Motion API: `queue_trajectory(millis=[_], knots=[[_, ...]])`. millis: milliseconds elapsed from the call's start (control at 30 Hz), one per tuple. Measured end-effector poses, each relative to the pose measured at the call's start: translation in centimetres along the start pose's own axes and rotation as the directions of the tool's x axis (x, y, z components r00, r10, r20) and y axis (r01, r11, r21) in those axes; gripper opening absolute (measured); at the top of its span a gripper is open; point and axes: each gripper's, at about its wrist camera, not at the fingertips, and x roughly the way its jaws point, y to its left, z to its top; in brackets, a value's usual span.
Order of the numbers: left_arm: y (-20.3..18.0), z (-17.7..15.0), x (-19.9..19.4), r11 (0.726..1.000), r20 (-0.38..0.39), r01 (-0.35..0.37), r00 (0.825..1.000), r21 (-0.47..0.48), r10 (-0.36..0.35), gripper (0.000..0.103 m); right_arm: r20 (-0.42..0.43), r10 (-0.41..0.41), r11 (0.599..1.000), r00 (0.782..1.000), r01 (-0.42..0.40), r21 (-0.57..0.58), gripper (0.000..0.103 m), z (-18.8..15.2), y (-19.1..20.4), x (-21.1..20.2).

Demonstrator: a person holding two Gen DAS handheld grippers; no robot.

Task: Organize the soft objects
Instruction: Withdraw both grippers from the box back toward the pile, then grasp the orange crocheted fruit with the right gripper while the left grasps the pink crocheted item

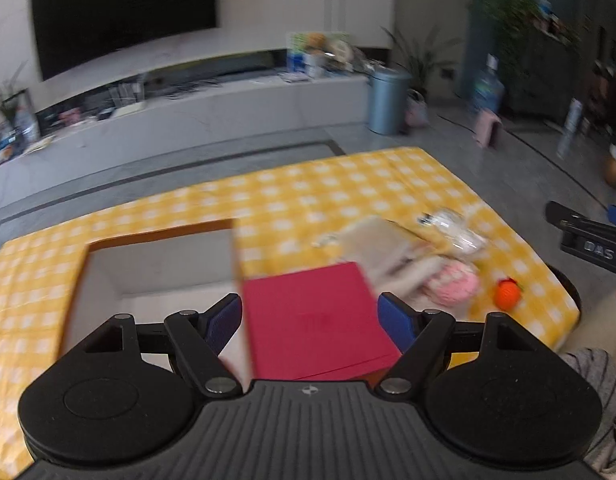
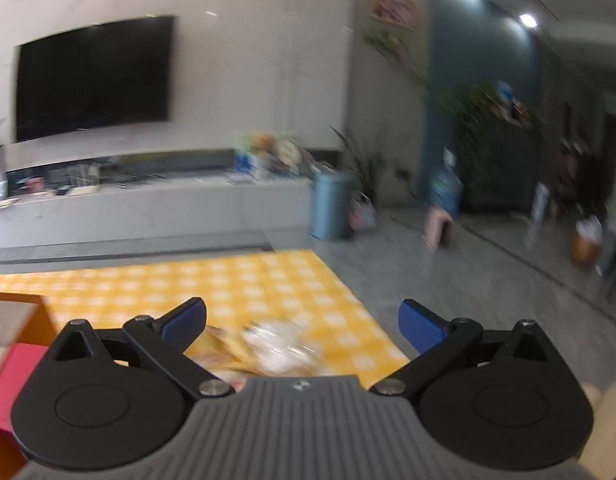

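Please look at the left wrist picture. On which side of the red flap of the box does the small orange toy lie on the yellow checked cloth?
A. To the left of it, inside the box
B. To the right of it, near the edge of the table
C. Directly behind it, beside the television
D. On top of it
B: the small orange toy lies on the yellow checked cloth right of the red flap, close to the table's right edge.
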Motion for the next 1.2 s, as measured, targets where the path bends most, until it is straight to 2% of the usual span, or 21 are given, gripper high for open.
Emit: queue_trajectory(millis=[133,200,267,300,367,433,533,600,633,700,800,867,1000,1100,1200], knots=[[-4.5,0.8,3.5,0.987,-0.084,0.153,0.985,0.048,-0.149,0.091,-0.117,-0.026,0.995,0.993,0.036,0.090,0.100,-1.9,-3.0,3.9],[-6.5,0.9,5.1,0.978,-0.113,0.198,0.975,0.063,-0.190,0.091,-0.169,-0.003,0.987,0.986,0.030,0.156,0.100,-2.8,-4.4,5.7],[-8.1,1.1,6.8,0.974,-0.143,0.215,0.969,0.074,-0.203,0.091,-0.229,0.022,0.974,0.973,0.031,0.225,0.100,-3.5,-5.4,8.0],[-8.9,1.1,7.8,0.974,-0.161,0.211,0.967,0.079,-0.196,0.091,-0.271,0.027,0.966,0.962,0.044,0.253,0.097,-4.1,-5.9,9.0],[-10.5,1.4,9.8,0.976,-0.214,0.193,0.962,0.098,-0.168,0.091,-0.343,0.040,0.953,0.939,0.066,0.294,0.084,-5.1,-6.5,10.7],[-11.7,1.6,11.5,0.975,-0.276,0.169,0.953,0.141,-0.126,0.091,-0.409,0.089,0.938,0.908,0.062,0.341,0.070,-5.7,-7.0,13.1],[-12.6,2.5,13.1,0.982,-0.315,0.135,0.945,0.131,-0.088,0.091,-0.511,0.119,0.923,0.851,0.095,0.374,0.067,-7.3,-7.1,15.4],[-12.9,3.2,14.1,0.983,-0.345,0.153,0.932,0.102,-0.109,0.091,-0.543,0.122,0.928,0.831,0.100,0.360,0.069,-7.8,-6.7,16.0],[-13.1,3.5,14.8,0.981,-0.360,0.170,0.924,0.089,-0.127,0.091,-0.556,0.124,0.933,0.822,0.094,0.348,0.074,-8.0,-6.4,16.3],[-13.7,4.4,16.7,0.981,-0.395,0.181,0.908,0.071,-0.139,0.091,-0.570,0.119,0.943,0.813,0.088,0.321,0.080,-8.1,-5.8,16.6],[-14.0,4.8,19.1,0.993,-0.467,0.111,0.881,0.035,-0.082,0.091,-0.599,0.107,0.954,0.793,0.089,0.287,0.080,-8.5,-5.1,17.1],[-14.5,4.8,20.6,0.993,-0.502,0.093,0.864,0.069,-0.046,0.091,-0.619,0.100,0.956,0.779,0.096,0.276,0.079,-8.7,-4.9,17.4],[-14.6,4.9,22.4,0.998,-0.513,0.035,0.858,0.050,-0.005,0.090,-0.646,0.114,0.955,0.755,0.095,0.280,0.073,-9.2,-5.0,17.8],[-14.5,5.0,23.6,0.999,-0.531,0.013,0.848,0.034,0.007,0.091,-0.642,0.113,0.954,0.759,0.097,0.284,0.071,-9.2,-5.1,17.7],[-14.7,4.8,24.7,1.000,-0.561,0.006,0.828,0.020,0.006,0.093,-0.636,0.125,0.951,0.761,0.091,0.296,0.063,-9.2,-5.2,17.7]])
